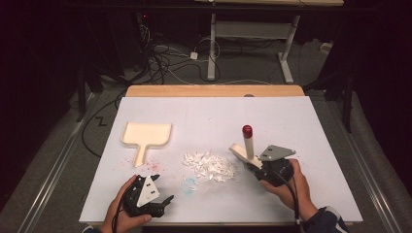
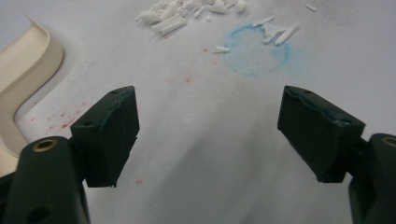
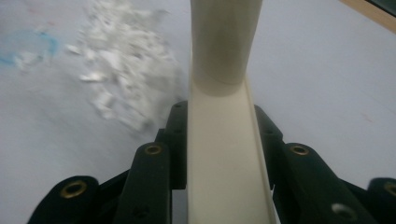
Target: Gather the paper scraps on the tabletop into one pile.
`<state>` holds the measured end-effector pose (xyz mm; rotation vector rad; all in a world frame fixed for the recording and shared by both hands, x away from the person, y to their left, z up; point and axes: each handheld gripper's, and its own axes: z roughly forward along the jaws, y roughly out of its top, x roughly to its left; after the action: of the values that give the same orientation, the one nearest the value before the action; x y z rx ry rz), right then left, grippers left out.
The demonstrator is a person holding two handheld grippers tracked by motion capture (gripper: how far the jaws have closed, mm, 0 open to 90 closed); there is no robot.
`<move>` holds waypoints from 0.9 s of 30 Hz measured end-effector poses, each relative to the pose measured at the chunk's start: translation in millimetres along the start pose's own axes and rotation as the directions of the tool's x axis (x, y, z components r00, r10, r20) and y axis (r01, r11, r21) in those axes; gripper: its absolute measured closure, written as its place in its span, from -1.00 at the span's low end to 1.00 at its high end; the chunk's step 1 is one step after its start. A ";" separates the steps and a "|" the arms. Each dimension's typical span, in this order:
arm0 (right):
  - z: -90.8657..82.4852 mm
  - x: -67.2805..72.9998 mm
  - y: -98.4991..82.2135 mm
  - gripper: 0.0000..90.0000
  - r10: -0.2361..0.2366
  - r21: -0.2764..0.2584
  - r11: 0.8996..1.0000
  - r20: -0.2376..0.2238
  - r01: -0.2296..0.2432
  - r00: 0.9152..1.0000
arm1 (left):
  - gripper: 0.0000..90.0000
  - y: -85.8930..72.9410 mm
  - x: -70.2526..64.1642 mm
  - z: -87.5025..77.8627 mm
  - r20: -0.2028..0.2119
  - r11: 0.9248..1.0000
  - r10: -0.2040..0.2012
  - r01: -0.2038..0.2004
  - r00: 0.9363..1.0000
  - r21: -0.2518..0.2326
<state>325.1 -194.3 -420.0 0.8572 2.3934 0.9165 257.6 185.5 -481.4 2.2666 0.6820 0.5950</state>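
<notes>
Brush (image 1: 247,145) sits clamped between the 2 fingers of right gripper (image 1: 257,170), handle upright, just right of white scraps (image 1: 210,166) on surface (image 1: 291,126). Left gripper (image 1: 163,204) fingers wide, empty, near dustpan (image 1: 145,135).

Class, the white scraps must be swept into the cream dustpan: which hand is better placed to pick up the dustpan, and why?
Left. The left gripper has open, empty jaws and sits nearest the dustpan. The right gripper is already shut on the brush, beside the scraps.
</notes>
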 end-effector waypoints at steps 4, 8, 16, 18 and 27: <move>4.0 16.1 14.0 0.51 -0.009 -0.052 0.999 -0.083 0.004 0.997 | -0.56 -0.8 -0.1 -2.1 -0.003 1.000 -0.001 0.001 1.000 -0.008; 3.5 18.5 23.2 0.51 -0.066 -0.070 0.996 -0.047 0.063 0.997 | -0.56 -2.0 1.1 -3.8 -0.008 1.000 -0.006 0.006 1.000 -0.011; 6.7 -22.8 38.1 0.51 -0.077 -0.182 0.980 0.010 0.078 0.997 | -0.56 -1.6 2.3 -2.4 -0.009 1.000 -0.016 0.016 1.000 -0.010; 20.6 -37.9 44.3 0.51 -0.086 -0.202 0.975 0.027 0.090 0.996 | -0.56 -1.1 2.2 -1.7 -0.006 1.000 -0.012 0.012 1.000 -0.008; 100.7 -80.2 71.4 0.51 -0.090 -0.164 0.980 0.126 0.110 0.988 | -0.56 -3.3 5.1 -0.4 0.002 1.000 -0.025 0.025 1.000 -0.008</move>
<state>468.8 -162.7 -424.8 0.6999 2.1997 0.9860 260.3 190.9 -482.4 2.2475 0.7047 0.5829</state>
